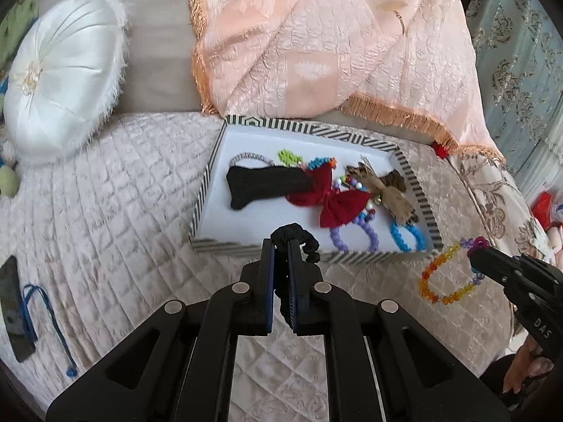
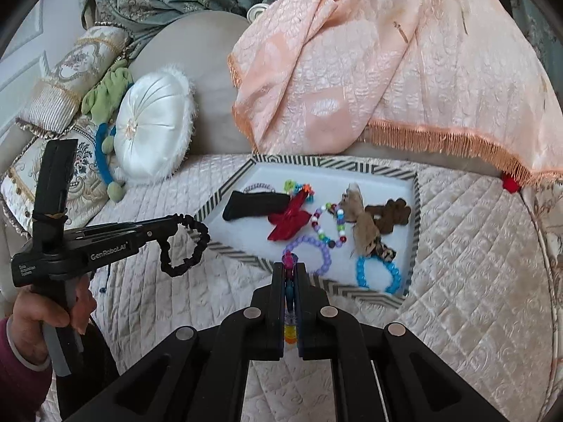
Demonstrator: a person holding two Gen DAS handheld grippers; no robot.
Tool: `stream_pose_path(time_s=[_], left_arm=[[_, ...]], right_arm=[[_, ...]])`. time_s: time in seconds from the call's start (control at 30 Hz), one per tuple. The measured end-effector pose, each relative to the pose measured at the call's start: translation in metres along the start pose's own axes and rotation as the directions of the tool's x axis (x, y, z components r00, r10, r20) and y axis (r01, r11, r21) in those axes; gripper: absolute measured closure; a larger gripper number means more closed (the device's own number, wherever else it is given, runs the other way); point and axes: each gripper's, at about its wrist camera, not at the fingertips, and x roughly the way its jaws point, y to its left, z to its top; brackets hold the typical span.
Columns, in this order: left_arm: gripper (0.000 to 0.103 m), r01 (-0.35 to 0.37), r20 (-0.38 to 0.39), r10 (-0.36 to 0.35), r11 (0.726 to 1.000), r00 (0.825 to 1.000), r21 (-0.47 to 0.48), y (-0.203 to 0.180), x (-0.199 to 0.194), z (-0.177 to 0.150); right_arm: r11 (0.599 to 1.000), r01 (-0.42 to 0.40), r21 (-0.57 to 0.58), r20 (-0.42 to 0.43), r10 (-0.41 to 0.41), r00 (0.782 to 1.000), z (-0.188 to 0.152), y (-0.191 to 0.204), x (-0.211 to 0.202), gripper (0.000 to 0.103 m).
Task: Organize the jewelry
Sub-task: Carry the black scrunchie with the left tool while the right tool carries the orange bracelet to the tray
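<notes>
Left gripper (image 1: 280, 246): clenched on a black coiled hair tie (image 1: 299, 239), lower centre of the left wrist view; in the right wrist view it enters from the left edge, with the tie hanging as a loop from its tip.
Right gripper (image 2: 290, 267): clamped on a multicoloured bead bracelet (image 2: 289, 263), lower centre of its own view; in the left wrist view the bracelet's orange and yellow beads dangle at the right, just outside the tray's near right corner.
Striped tray (image 1: 207, 176): centre of both frames, resting on the quilted cover (image 1: 105, 193).
Tray contents: a black fabric piece (image 1: 257, 183) at left, a red bow (image 1: 327, 197) mid-tray, a purple bead bracelet (image 1: 352, 235) and a blue bead bracelet (image 1: 408, 235) along the near side, and a brown bow (image 1: 390, 190) at right.
White round cushion (image 1: 67, 81): upper left of the left wrist frame.
Peach fringed cloth (image 1: 334, 42): draped behind the tray, upper centre.
</notes>
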Motion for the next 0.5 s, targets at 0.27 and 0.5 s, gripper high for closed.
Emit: stream_pose_path(time_s=[0.27,0.5], left_arm=[[0.097,-0.058,-0.001,0.058,0.997,0.998,0.044,-0.008,0.024,0.016],[0.097,-0.067,-0.015,0.068,0.996,0.998,0.058,-0.009,0.052,0.031]], right_arm=[[1.000,0.004,-0.014,-0.006,-0.004,1.000,0.023,-0.003,0.018,0.099],[0.999,0.023,-0.025,-0.012,-0.023,1.000,0.049,-0.011,0.044,0.099]])
